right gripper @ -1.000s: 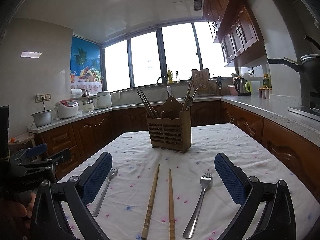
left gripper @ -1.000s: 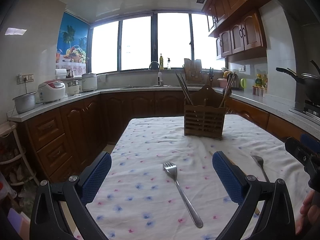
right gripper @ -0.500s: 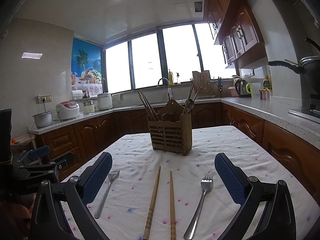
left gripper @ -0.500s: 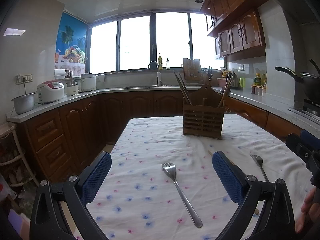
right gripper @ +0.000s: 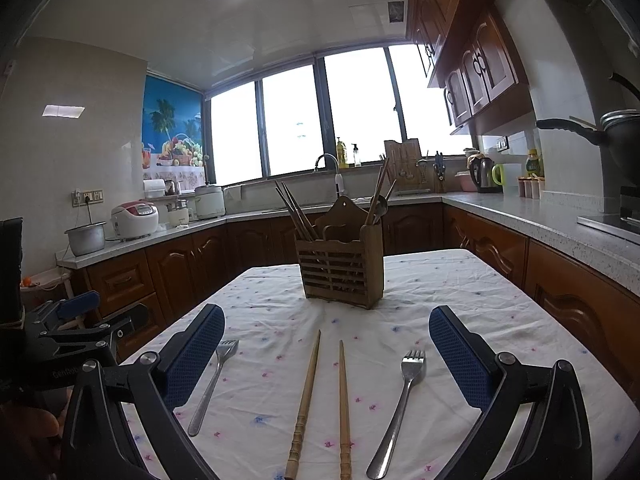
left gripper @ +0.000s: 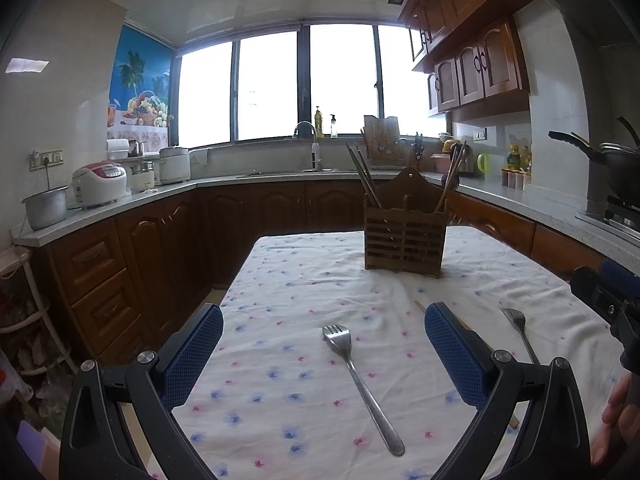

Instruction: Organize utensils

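Both claws have barely drifted; the wooden utensil caddy (right gripper: 340,264) sits slightly lower in view than before. Left claw (left gripper: 324,354) and right claw (right gripper: 326,356) gape wide, empty. On the counter (right gripper: 460,292), two chopsticks (right gripper: 320,404) lie pointing toward the caddy, forks (right gripper: 400,404) alongside. Thin, flat-lying sticks could slip or roll from a shallow pinch.

The left black two-finger gripper with blue textured pads (left gripper: 324,344) fills the lower part of its frame, fingers (left gripper: 192,354) spread wide and gripping nothing. The right black gripper with matching blue pads (right gripper: 326,354) is likewise wide apart and empty. A hand (left gripper: 614,420) shows at the lower right edge of the left view.
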Demonstrator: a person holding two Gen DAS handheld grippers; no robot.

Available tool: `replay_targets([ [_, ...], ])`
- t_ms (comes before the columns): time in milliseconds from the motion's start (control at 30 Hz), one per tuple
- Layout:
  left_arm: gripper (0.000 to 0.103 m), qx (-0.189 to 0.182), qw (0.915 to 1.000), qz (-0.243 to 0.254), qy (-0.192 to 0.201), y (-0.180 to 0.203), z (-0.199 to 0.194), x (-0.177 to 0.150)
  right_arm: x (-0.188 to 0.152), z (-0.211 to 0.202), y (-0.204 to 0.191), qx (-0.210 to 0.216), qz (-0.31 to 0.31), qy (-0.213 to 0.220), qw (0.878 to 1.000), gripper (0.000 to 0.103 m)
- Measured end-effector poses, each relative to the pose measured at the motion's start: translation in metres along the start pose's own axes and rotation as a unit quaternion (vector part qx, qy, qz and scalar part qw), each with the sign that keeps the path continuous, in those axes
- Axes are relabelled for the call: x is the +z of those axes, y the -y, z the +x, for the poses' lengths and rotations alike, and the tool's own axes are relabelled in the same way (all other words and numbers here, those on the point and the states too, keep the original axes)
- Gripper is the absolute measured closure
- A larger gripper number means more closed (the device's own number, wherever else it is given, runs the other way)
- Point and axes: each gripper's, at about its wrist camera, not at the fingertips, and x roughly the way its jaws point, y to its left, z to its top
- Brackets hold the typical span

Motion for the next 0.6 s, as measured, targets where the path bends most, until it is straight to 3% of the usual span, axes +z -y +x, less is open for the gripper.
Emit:
replay_targets([
  [600, 0.001, -0.002, 1.0, -0.002, -0.007, 0.0045, 0.0046, 0.0012, -0.0044, 0.0069, 0.0023, 0.004, 0.004, -0.007, 1.0, 0.0],
])
